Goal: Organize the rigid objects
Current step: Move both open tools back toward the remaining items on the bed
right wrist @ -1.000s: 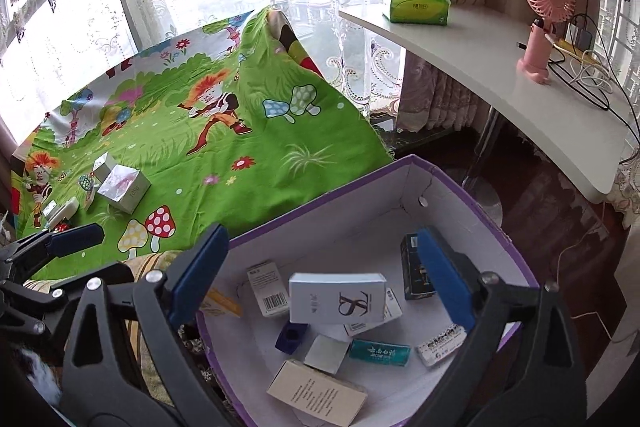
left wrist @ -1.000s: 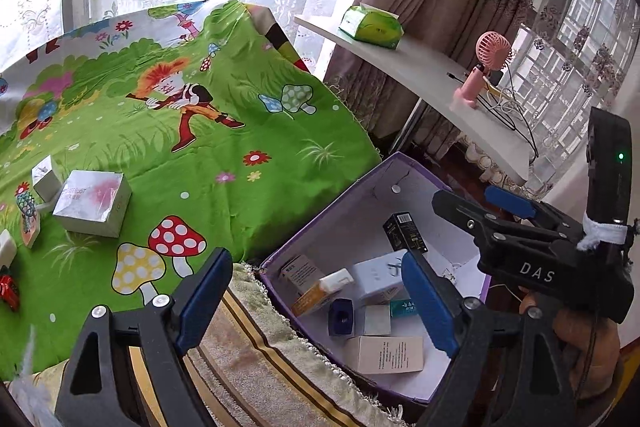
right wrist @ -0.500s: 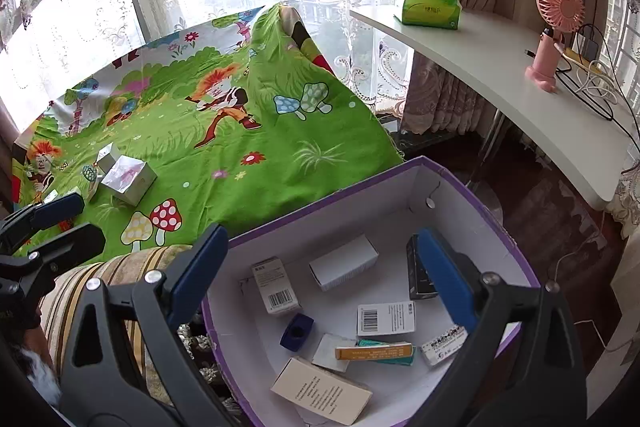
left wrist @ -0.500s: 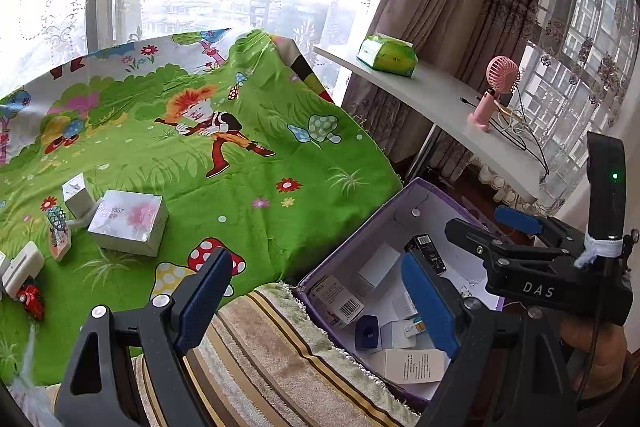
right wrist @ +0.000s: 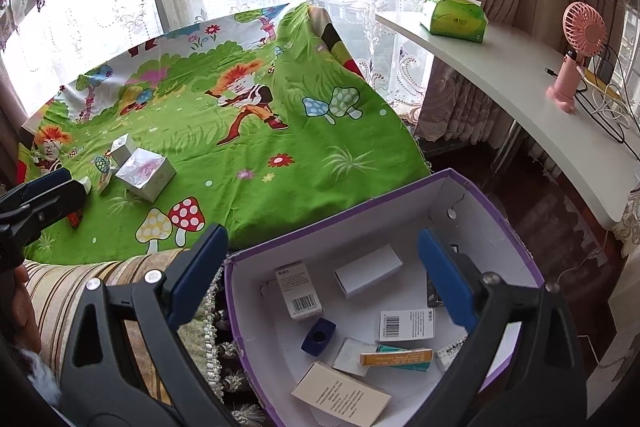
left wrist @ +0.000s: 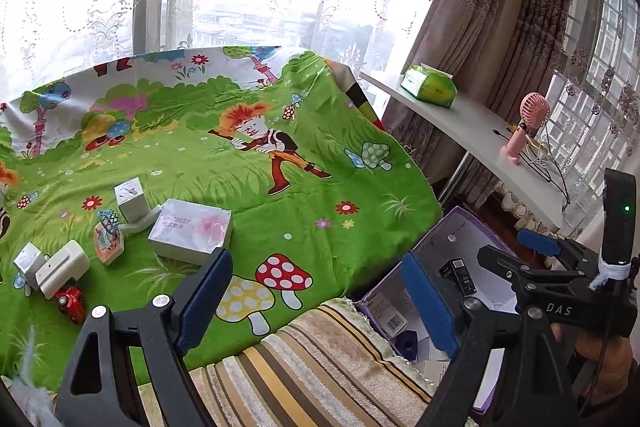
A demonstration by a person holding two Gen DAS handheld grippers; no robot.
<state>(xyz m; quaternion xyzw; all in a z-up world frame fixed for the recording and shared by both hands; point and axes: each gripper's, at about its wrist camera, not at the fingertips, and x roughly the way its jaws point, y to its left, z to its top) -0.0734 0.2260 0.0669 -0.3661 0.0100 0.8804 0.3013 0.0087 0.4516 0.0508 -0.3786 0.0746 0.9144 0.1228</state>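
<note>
Left wrist view shows, from left to right, small white and silver boxes [left wrist: 190,230] waiting on the green cartoon cloth [left wrist: 248,187], then the left gripper [left wrist: 316,303] spread wide with nothing inside. Right wrist view shows the right gripper [right wrist: 320,279] also spread and carrying nothing, above the purple cardboard box [right wrist: 500,219], probably because cartons are collected inside it.

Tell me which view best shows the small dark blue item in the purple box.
The right wrist view: the dark blue item lies unobstructed on the purple box floor. The left wrist view shows only part of it, behind a finger.
</note>
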